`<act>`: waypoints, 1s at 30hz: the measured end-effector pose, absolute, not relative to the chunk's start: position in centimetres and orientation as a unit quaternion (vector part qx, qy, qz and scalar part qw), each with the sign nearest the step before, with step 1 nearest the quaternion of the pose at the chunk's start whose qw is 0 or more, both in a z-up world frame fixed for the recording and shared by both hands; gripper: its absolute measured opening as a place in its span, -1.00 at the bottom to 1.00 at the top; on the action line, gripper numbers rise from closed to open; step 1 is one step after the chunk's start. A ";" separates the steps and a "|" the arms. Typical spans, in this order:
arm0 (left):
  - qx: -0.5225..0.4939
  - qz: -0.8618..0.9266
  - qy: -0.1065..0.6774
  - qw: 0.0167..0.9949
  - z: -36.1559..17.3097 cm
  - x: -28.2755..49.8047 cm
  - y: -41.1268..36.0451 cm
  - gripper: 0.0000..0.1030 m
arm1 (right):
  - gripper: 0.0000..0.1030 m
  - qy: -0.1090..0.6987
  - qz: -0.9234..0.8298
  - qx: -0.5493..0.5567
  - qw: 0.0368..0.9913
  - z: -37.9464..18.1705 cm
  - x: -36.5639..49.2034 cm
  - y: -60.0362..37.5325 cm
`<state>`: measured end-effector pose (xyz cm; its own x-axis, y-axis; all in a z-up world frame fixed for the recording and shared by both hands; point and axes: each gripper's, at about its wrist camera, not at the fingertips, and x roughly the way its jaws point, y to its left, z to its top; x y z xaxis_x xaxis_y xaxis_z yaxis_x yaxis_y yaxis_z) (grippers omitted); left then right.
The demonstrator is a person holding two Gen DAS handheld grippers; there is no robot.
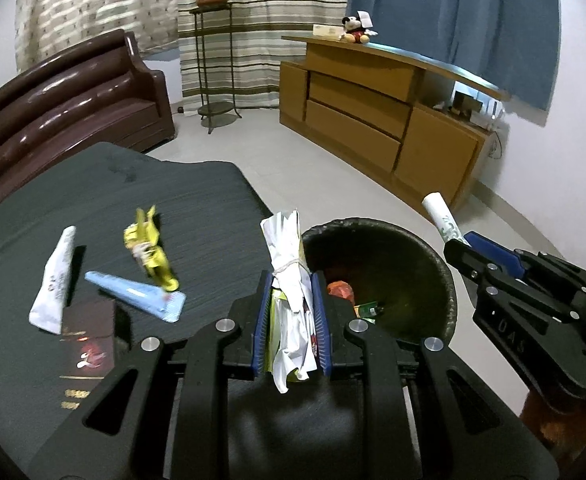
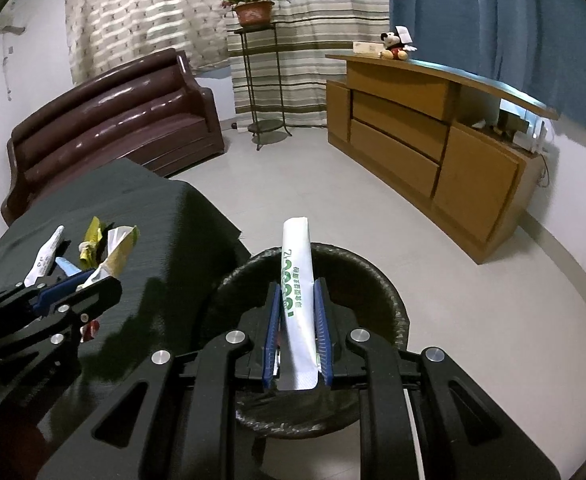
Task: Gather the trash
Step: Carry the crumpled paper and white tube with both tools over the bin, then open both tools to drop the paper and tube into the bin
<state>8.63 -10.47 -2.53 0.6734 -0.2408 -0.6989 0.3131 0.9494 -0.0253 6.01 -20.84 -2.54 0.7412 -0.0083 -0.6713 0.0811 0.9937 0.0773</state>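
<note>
Both claws loaded at the bin (image 1: pixel 449 280)

Left gripper (image 1: pixel 291 280) clamps a tied paper bundle (image 1: pixel 289 280); right gripper (image 2: pixel 297 292) clamps a white packet (image 2: pixel 299 280); only the left view shows bin contents.

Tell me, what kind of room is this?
Probably a home living room: a brown leather sofa, a wooden sideboard with a plush toy on top, and curtains.

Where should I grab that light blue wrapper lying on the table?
Grip the light blue wrapper across its narrow left end, coming straight down from above. It lies flat and tapers there, while its wide end sits against the yellow wrapper.
</note>
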 end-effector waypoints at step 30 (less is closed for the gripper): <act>0.072 -0.154 0.387 0.906 -4.2 10.9 -12.6 -0.62 | -0.65 0.370 -0.043 0.070 0.925 -4.0 7.5 -23.0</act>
